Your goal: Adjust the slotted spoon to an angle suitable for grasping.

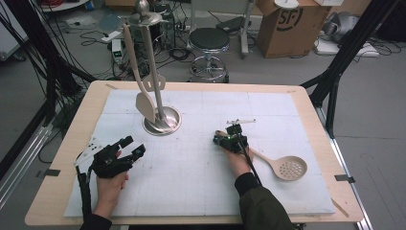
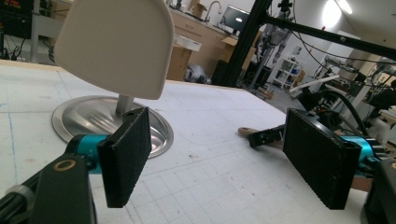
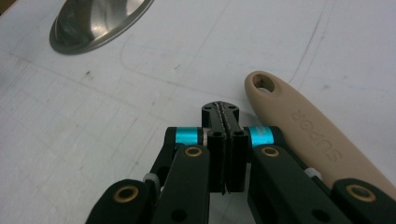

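Jaws, right gripper (image 3: 225, 122): pressed together with nothing between them, just beside the slotted spoon's handle.
Jaws, left gripper (image 2: 224, 156): spread wide, empty.
Slotted spoon (image 1: 281, 165): beige, flat on the mat, well to the right of the steel stand (image 1: 162, 120); handle end with its hole toward the stand, perforated bowl away from it.
Writing: "SUPOR" embossed on the spoon handle; "SF" on a cardboard box (image 1: 289, 24) on the floor beyond the table.
Spatula (image 1: 141, 91): beige, hanging on the stand.
Surface: white gridded mat (image 1: 201, 177) on a wooden table (image 1: 57, 182).
Room: stool (image 1: 209, 45), cables, black frame legs behind the stand.
Open room: bare mat between the stand and both grippers.
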Motion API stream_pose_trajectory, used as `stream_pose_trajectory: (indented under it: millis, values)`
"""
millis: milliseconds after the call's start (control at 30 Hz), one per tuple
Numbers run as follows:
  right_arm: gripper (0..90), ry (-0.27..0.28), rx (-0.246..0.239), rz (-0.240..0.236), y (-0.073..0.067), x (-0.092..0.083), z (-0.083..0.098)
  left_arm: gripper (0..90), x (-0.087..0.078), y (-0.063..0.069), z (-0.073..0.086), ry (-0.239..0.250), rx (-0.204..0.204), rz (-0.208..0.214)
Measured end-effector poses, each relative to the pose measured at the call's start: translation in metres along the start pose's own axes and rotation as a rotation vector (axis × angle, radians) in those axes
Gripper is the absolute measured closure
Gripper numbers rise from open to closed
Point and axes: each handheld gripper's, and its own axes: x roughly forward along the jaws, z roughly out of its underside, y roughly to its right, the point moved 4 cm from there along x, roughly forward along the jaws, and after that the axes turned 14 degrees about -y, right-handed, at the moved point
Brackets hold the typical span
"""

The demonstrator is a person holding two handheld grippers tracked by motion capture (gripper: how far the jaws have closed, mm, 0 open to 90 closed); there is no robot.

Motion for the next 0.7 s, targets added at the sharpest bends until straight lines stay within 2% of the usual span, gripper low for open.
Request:
stream_pose_trajectory:
  millis: [167,367,533,633,700]
  values:
    - [90.0,0.008,0.042,-0.011,0.006,0.002,-0.006,24.7,-0.001,0.0,0.0,-0.001,0.006,0.003]
    - [90.0,0.021,0.076,0.004,0.015,0.003,-0.012,24.7,-0.001,-0.001,0.0,-0.001,0.004,0.002]
    - [90.0,0.022,0.092,-0.013,0.019,0.003,-0.015,24.8,-0.002,-0.001,0.0,0.005,0.001,0.002]
    - [89.8,0.019,0.089,-0.004,0.018,0.002,-0.014,24.8,-0.003,-0.001,0.0,0.006,0.007,0.0]
    - [89.8,0.014,0.087,-0.029,0.018,0.001,-0.013,24.8,-0.003,-0.002,0.0,0.006,0.003,-0.001]
